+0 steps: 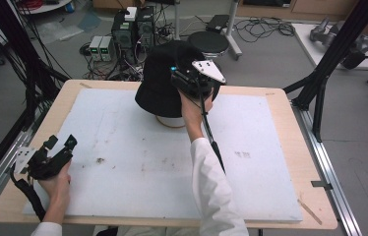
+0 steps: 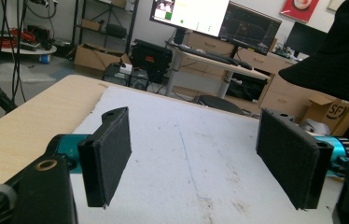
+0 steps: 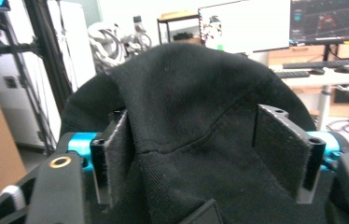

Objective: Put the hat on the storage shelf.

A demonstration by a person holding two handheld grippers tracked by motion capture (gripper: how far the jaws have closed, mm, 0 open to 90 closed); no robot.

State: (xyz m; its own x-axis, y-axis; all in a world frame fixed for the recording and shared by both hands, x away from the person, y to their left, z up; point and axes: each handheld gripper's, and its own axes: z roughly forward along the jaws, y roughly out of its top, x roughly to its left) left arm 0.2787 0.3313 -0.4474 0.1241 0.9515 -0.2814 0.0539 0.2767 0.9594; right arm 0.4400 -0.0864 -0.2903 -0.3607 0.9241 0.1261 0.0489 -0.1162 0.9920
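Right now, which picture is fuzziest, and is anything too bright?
Right gripper view: the black hat up close looks soft, the white screen glares. Left gripper view: the monitor is washed out. High view: even light, slightly grainy.

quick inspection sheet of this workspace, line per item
surface: white mat on wooden table, stained and scuffed
job's things: black hat draped over a pale round stand
clutter: nothing seen on the mat
grippers: left gripper open, at near left edge; right gripper jaws apart, hat fabric between them
cables: one trails from each gripper; tangle on floor beyond table
surroundings: computer towers, stool, monitors
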